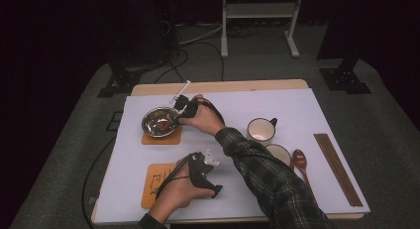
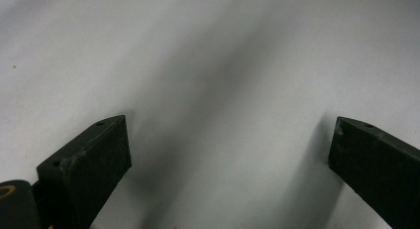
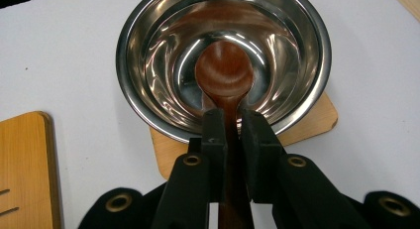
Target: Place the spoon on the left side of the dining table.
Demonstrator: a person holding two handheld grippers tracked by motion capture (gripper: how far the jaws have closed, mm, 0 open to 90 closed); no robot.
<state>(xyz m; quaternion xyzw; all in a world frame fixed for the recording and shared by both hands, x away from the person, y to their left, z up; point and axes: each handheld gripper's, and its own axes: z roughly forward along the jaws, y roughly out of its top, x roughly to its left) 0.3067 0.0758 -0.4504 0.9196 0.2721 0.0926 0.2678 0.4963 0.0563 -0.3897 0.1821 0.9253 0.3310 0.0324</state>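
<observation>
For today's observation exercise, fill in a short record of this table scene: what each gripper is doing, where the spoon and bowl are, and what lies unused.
Right gripper: shut on the spoon handle
Spoon: its head inside the bowl
Bowl: on a coaster
Left gripper: open, nothing between jaws
Unused: cup, chopsticks, second spoon

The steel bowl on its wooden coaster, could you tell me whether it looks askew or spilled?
Nothing stands out. The steel bowl sits upright on its wooden coaster, empty apart from the wooden spoon, whose handle the right gripper clamps. No spill shows on the white table cover.
</observation>
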